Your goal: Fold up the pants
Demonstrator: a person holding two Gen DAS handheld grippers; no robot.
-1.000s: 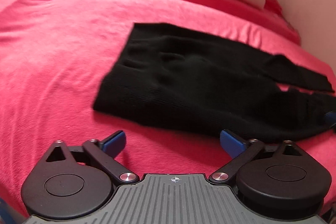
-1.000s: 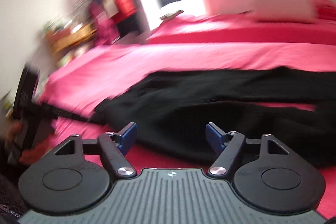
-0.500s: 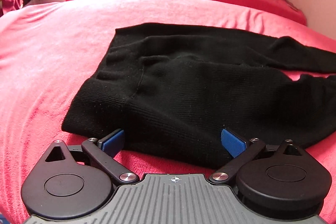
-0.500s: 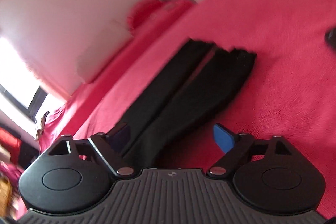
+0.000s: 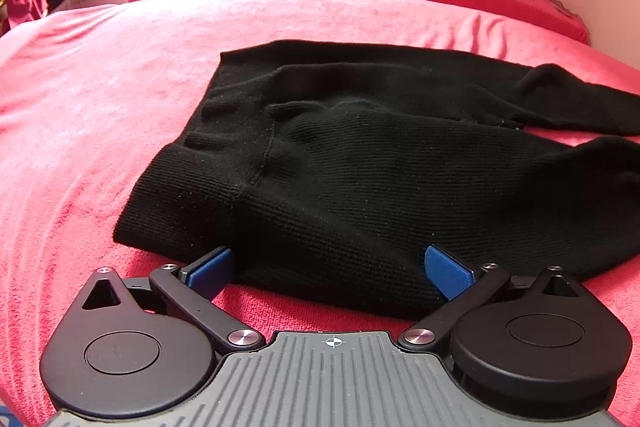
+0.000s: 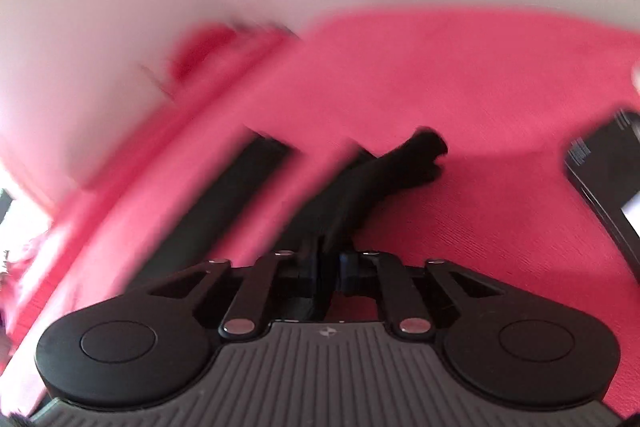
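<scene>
Item, black pants [image 5: 360,163]: lying flat on the red bedspread [image 5: 100,107], waistband toward my left gripper, both legs trailing away to the right.

Item, left gripper [image 5: 328,267]: I am holding it low at the near hip edge, blue pads spread wide, fabric lying between them but not pinched.

Item, right gripper [image 6: 330,263]: I am seeing its jaws having just been closing, now together and clamped on the near leg [image 6: 376,179] of the pants, whose cuff is lifting off the bed; the view is blurred.

Handling note: I am judging the left should pinch both layers of the near edge before any lift, then both hands carry that edge across together, keeping the cloth taut.
</scene>
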